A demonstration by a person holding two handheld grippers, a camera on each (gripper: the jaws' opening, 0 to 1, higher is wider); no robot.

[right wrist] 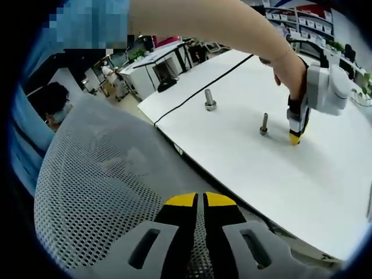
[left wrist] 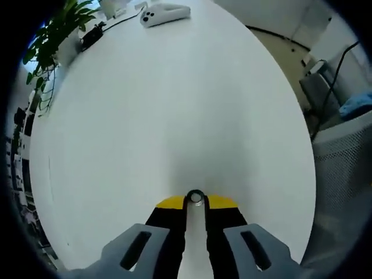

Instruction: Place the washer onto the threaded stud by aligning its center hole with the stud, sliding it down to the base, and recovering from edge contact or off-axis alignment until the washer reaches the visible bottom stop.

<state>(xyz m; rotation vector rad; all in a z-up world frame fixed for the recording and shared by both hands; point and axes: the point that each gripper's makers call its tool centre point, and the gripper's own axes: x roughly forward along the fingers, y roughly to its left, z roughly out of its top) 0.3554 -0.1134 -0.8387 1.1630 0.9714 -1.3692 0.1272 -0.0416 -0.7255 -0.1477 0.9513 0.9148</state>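
Left gripper [left wrist: 195, 204] is pinched narrow on the washer [left wrist: 195, 196], held at the yellow tips at 6 o'clock in the left gripper view, hole facing the camera. Below it I see bare white table [left wrist: 174, 116]. A white controller [left wrist: 164, 14] sits at 12 o'clock near the far edge and a plant [left wrist: 55, 40] at 10 o'clock.

From the right gripper view, the left gripper [right wrist: 295, 138] hangs tips-down over the table [right wrist: 302, 174] at 2 o'clock, held by a hand [right wrist: 290, 70]. The nearer stud [right wrist: 264, 124] stands just beside those tips, toward 9 o'clock from them. A second stud [right wrist: 210, 100] with a wider base sits farther back at 12 o'clock. I can't tell which one is the target.

Right gripper [right wrist: 201, 200] is closed with nothing between the jaws, parked off the table over a mesh chair back [right wrist: 99, 192].

Risks as I judge them:
- The washer is off to the side of the stud, not over it. Coming straight down from here lands it on the table.
- The stud isn't visible in the left gripper view, so alignment is blind from that side. An off-axis approach would catch the washer edge on the threads and jam it tilted.
- The grip is only on the rim. A side knock against the stud could twist or drop the washer.
- The right gripper is too far away to steady anything.
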